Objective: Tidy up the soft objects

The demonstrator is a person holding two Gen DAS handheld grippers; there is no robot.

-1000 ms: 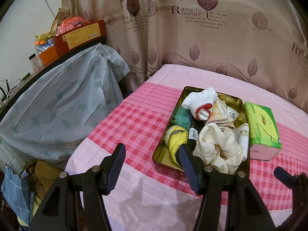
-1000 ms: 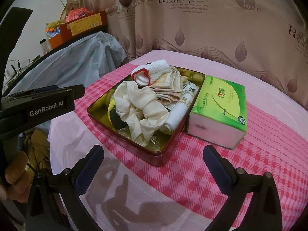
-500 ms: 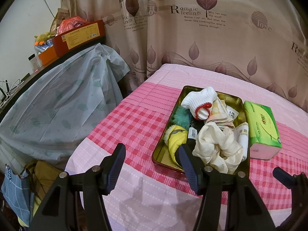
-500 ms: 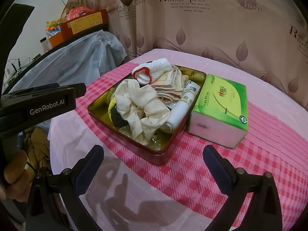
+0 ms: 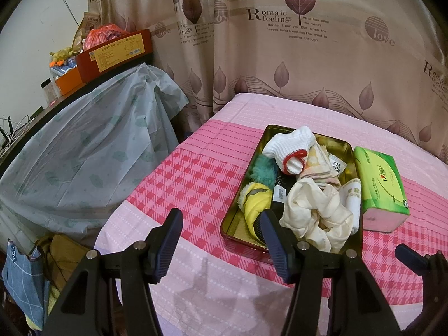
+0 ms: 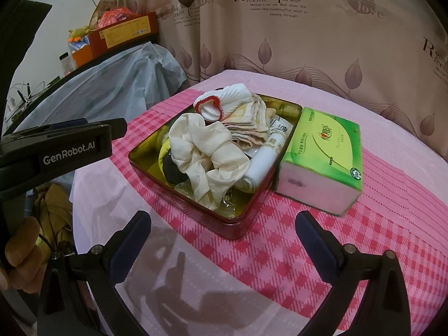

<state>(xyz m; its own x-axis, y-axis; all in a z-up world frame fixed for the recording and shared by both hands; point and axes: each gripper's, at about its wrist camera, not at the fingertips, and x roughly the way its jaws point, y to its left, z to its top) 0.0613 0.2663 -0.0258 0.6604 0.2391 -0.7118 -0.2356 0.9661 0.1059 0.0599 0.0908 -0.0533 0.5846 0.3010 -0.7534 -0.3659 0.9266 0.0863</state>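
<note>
From the left wrist view, the left gripper (image 5: 221, 238) hangs above the near edge of the surface (image 5: 196, 184), which is covered in a pink and red checked cloth; its fingers (image 5: 168, 240) are spread apart and grasp nothing. Just ahead and to the right sits a gold tin tray (image 5: 232, 224) heaped with soft things: a cream scrunchie (image 5: 313, 212) at the near end, a white sock with a red cuff (image 5: 291, 148) at the far end, a folded striped cloth (image 5: 319, 165) beside the sock, a teal fluffy piece (image 5: 260, 170) along the left wall, and a yellow item (image 5: 257, 201) below it. A green tissue pack (image 5: 378, 179) lies just beside the tray's right wall. A leaf-print curtain (image 5: 280, 56) hangs behind. From the right wrist view, the right gripper (image 6: 224, 240) is also held over the near part of the surface (image 6: 308, 240), fingers (image 6: 313, 243) wide apart and empty, facing the tray (image 6: 224, 224) from its near corner. The scrunchie (image 6: 207, 154) lies on top of the pile, the sock (image 6: 224, 100) behind it, a rolled white cloth (image 6: 260, 165) along the right wall, and the tissue pack (image 6: 322, 151) touching or nearly touching that wall. The left gripper's body (image 6: 64, 151) enters from the left, with a hand (image 6: 22, 254) below it.
</note>
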